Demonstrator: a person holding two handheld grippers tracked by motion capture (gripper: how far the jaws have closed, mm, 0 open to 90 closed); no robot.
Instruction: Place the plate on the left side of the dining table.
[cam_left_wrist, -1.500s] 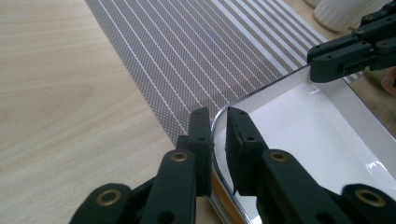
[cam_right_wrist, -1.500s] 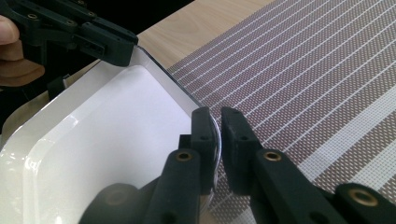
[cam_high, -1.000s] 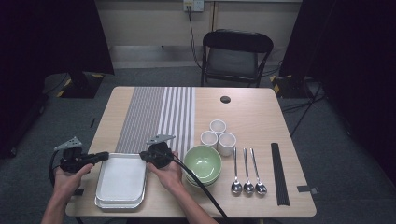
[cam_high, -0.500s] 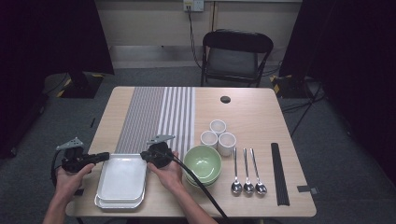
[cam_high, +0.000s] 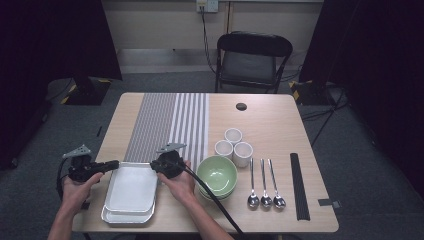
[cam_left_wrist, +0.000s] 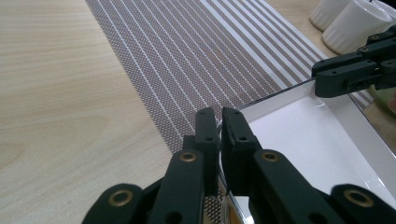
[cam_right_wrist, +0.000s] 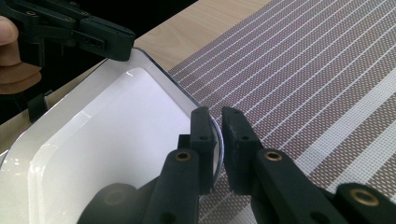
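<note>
White tray (cam_high: 131, 187) looks stiff, light, slick-rimmed; hold its far corners. Its rim sits pinched in left fingers (cam_left_wrist: 205, 135). Same rim between right fingers (cam_right_wrist: 201, 135), just easing open.

A black folding chair (cam_high: 254, 57) stands behind the wooden table (cam_high: 270, 125). The floor (cam_high: 370, 165) is grey carpet. Dark curtains (cam_high: 55, 40) hang at both sides, with a pale wall (cam_high: 160, 20) between them

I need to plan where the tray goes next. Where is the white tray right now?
In the high view the white tray sits at the table's near left corner, just left of the green bowl, its far corners pinched by the left gripper and right gripper.
</note>
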